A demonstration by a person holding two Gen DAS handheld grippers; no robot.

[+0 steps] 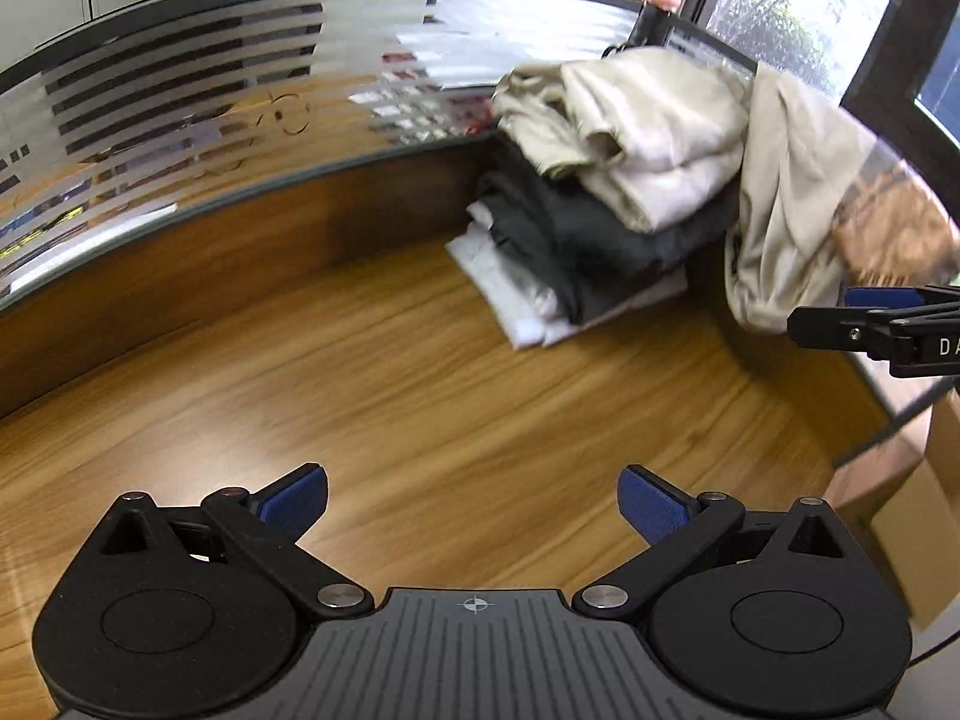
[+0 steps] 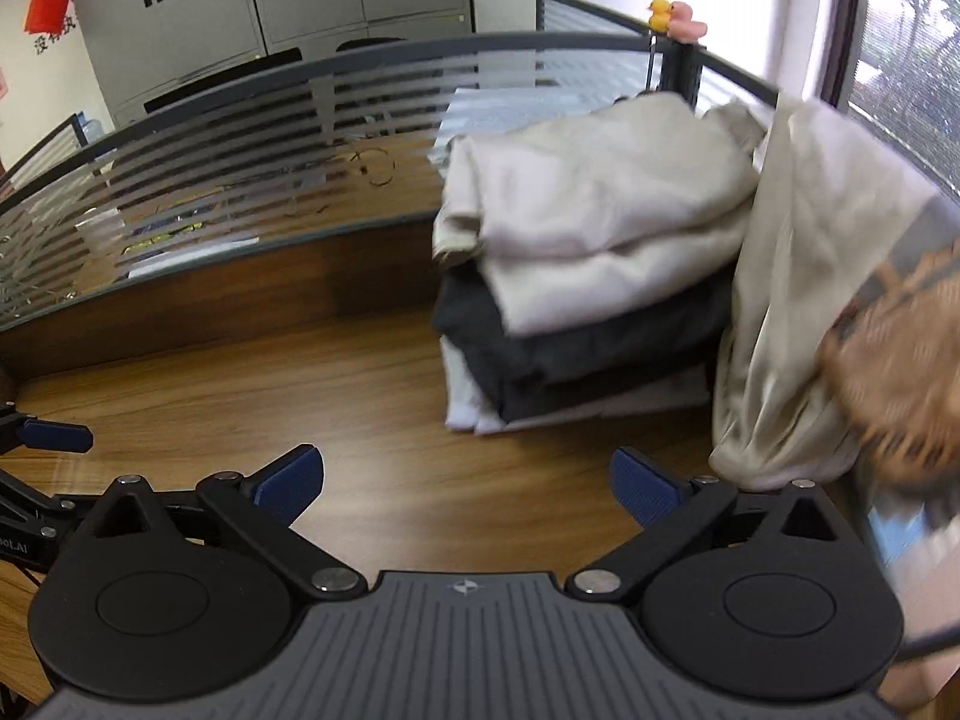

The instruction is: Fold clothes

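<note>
A stack of folded clothes [image 1: 600, 204] [image 2: 594, 276] sits in the far right corner of the wooden desk [image 1: 390, 372] [image 2: 336, 396]: white at the bottom, dark grey in the middle, cream on top. A beige garment [image 1: 786, 204] [image 2: 810, 276] hangs over the side partition beside the stack. My left gripper [image 1: 474, 501] is open above bare desk, nothing between its blue pads. My right gripper [image 2: 465, 486] is open too, short of the stack, and empty. Its fingers [image 1: 864, 324] reach in at the right edge of the left wrist view.
A striped glass partition [image 1: 210, 96] [image 2: 252, 138] runs along the desk's far edge. Two toy ducks [image 2: 675, 18] perch on the corner post. A blurred brown patterned thing [image 2: 900, 360] is at the far right. Cardboard boxes [image 1: 900, 516] lie beyond the desk's right edge.
</note>
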